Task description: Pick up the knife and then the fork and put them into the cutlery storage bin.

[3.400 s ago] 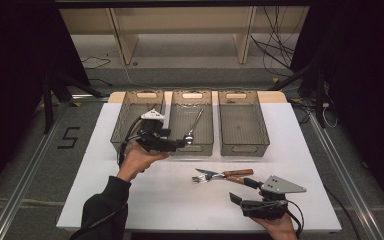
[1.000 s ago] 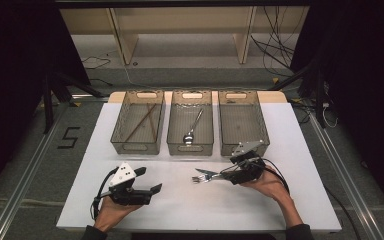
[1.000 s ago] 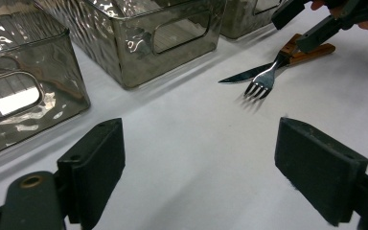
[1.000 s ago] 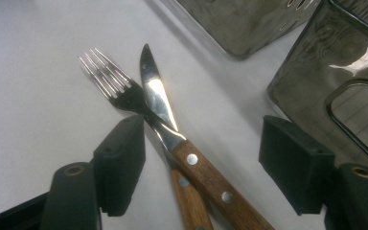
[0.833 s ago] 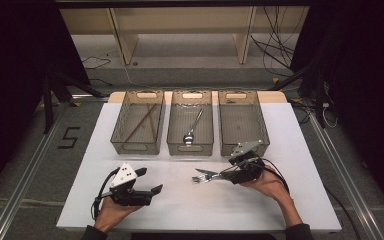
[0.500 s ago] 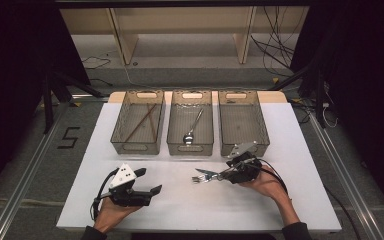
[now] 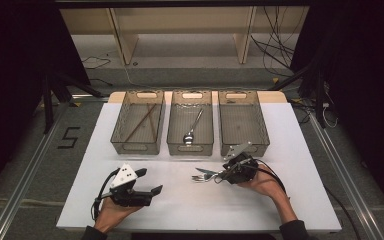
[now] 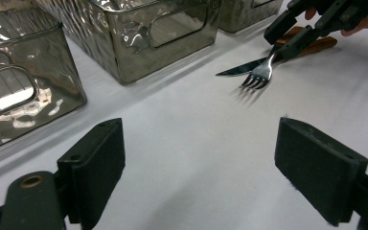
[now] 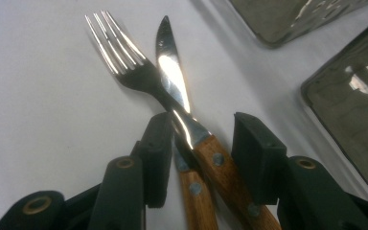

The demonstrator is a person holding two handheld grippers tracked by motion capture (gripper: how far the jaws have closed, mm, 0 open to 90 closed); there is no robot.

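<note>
Your right gripper (image 9: 196, 158) has been closing around the fork (image 9: 124, 57) and knife (image 9: 172, 72), not yet pinching them. Both handles run straight back between its jaws. Your left gripper (image 8: 201, 177) sits open, far off.

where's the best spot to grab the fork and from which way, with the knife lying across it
Grip the fork by its wooden handle, coming from the handle end. The knife crosses over its neck and the tines lie flat. The right gripper, jaws just closing, straddles both handles, so shift toward the fork's side.
</note>
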